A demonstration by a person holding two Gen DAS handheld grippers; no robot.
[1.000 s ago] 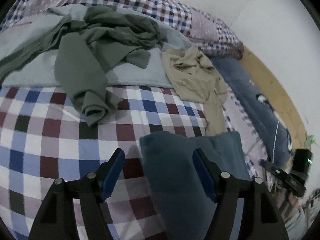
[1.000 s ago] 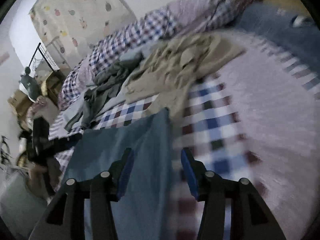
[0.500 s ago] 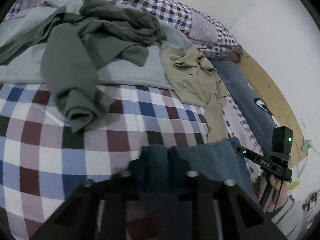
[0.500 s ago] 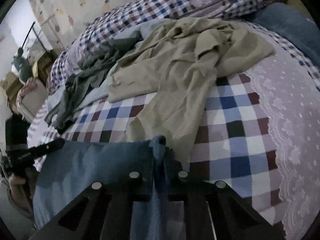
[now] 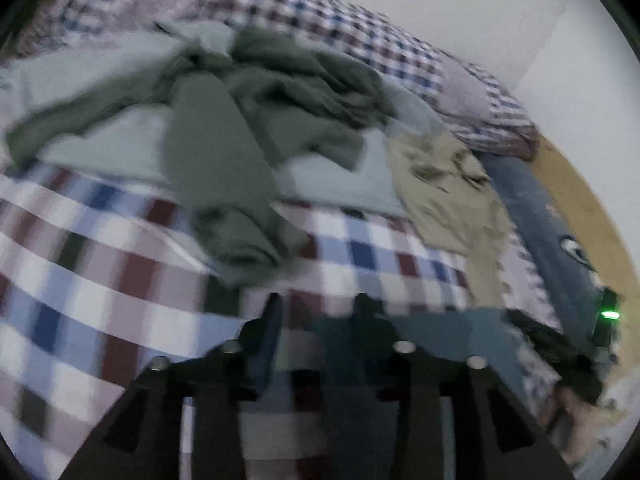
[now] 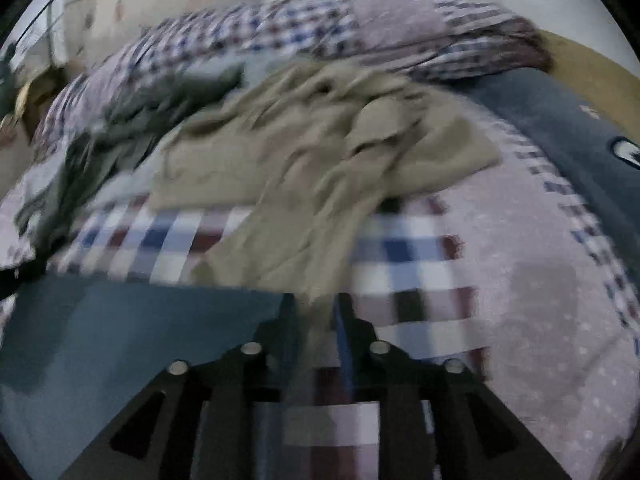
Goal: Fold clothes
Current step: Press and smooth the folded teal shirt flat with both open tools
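The blue cloth [image 5: 440,332] is lying flat on the checked bed [image 5: 100,280], its long side running across from one hand-held gripper to the other. The left hand-held gripper [image 5: 316,312] is sitting open at one end of the blue cloth. The right hand-held gripper [image 6: 314,312] is sitting open at the blue cloth's [image 6: 140,320] other end. Behind the blue cloth, the tan clothes [image 6: 320,168] and green clothes [image 5: 240,120] are lying crumpled.

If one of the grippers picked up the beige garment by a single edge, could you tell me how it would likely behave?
The beige garment would probably hang limp, since it lies crumpled in soft folds. It looks thin, so likely light for its size. One end trails over the checked bedspread toward the blue garment and would probably drag, so it may need gathering first.
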